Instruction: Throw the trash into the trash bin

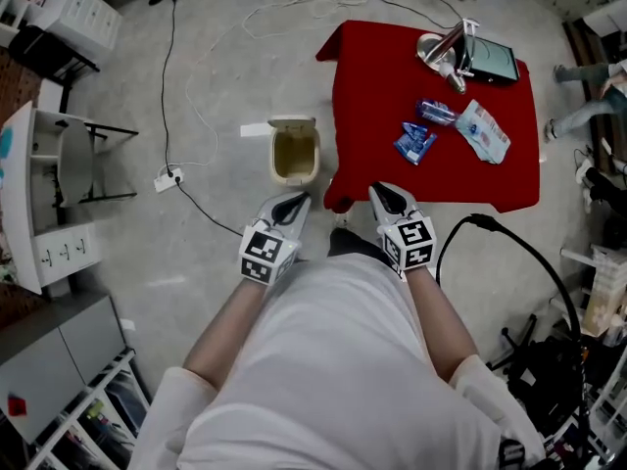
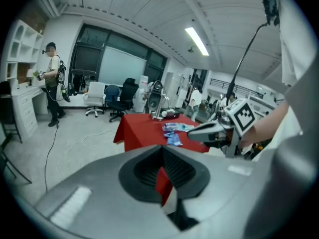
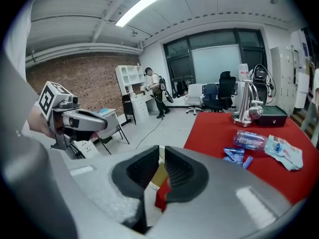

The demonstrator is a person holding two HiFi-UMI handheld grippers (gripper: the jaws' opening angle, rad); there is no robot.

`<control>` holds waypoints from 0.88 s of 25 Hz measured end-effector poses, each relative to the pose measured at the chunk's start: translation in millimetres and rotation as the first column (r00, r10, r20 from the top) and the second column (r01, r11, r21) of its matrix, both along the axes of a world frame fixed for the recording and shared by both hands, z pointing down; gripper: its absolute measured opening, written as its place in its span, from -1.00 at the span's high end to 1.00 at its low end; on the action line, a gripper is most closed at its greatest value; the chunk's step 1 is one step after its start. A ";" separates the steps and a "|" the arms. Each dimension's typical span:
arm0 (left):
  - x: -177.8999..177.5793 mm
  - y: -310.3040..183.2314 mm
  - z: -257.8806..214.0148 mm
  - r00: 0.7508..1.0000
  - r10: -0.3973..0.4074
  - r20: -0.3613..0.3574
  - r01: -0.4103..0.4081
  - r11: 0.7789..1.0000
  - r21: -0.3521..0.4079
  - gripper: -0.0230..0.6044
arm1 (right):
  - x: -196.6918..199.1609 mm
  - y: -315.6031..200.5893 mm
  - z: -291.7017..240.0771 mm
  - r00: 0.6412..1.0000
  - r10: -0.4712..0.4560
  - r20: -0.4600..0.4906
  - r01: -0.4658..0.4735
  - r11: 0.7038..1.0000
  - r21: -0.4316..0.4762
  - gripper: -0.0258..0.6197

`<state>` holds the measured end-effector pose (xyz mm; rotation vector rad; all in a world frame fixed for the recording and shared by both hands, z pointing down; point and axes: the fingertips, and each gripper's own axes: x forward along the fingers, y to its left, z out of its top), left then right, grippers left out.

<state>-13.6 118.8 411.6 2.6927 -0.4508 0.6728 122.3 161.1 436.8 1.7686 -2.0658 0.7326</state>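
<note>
On the red table (image 1: 372, 96) lie a crushed clear bottle (image 1: 436, 112), a blue wrapper (image 1: 415, 142) and a white-and-blue packet (image 1: 483, 131). The right gripper view shows the same bottle (image 3: 247, 139), wrapper (image 3: 234, 156) and packet (image 3: 284, 151). A beige trash bin (image 1: 294, 153) with its lid up stands on the floor left of the table. My left gripper (image 1: 291, 207) (image 2: 162, 156) hangs just below the bin, shut and empty. At the table's near edge, short of the trash, my right gripper (image 1: 388, 199) (image 3: 162, 156) has its pads a narrow slit apart with nothing between them.
A metal stand (image 1: 449, 47) and a dark tray (image 1: 493, 62) sit at the table's far side. A power strip (image 1: 167, 176) and cables lie on the floor to the left. White shelving (image 1: 39, 194) is at far left. A black cable (image 1: 509, 243) loops at right. A person (image 2: 52, 78) stands far off.
</note>
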 end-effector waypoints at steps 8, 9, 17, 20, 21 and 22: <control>41.9 -10.9 19.1 0.998 -0.062 0.026 0.062 0.998 -0.022 0.92 | 84.5 -8.1 28.4 1.000 0.012 -0.015 -0.013 0.999 -0.051 0.79; 48.3 -11.7 21.7 0.997 -0.067 0.029 0.068 0.997 -0.027 0.91 | 91.9 -8.8 31.4 1.000 0.004 -0.017 -0.005 0.998 -0.057 0.78; 91.1 -15.3 32.6 0.995 -0.082 0.061 0.084 0.996 -0.034 0.91 | 145.6 -15.0 63.3 1.000 0.001 -0.006 -0.002 0.992 -0.126 0.70; 99.5 -18.7 36.3 0.995 -0.077 0.071 0.080 0.996 -0.041 0.92 | 165.4 -19.4 77.6 1.000 0.026 -0.008 -0.027 0.987 -0.160 0.64; 101.2 -19.6 37.5 0.995 -0.073 0.074 0.077 0.996 -0.045 0.91 | 171.8 -21.1 82.0 0.999 0.037 -0.011 -0.038 0.985 -0.171 0.63; 102.3 -20.4 39.0 0.995 -0.069 0.077 0.073 0.996 -0.048 0.91 | 177.8 -23.1 86.4 0.999 0.047 -0.014 -0.048 0.982 -0.182 0.63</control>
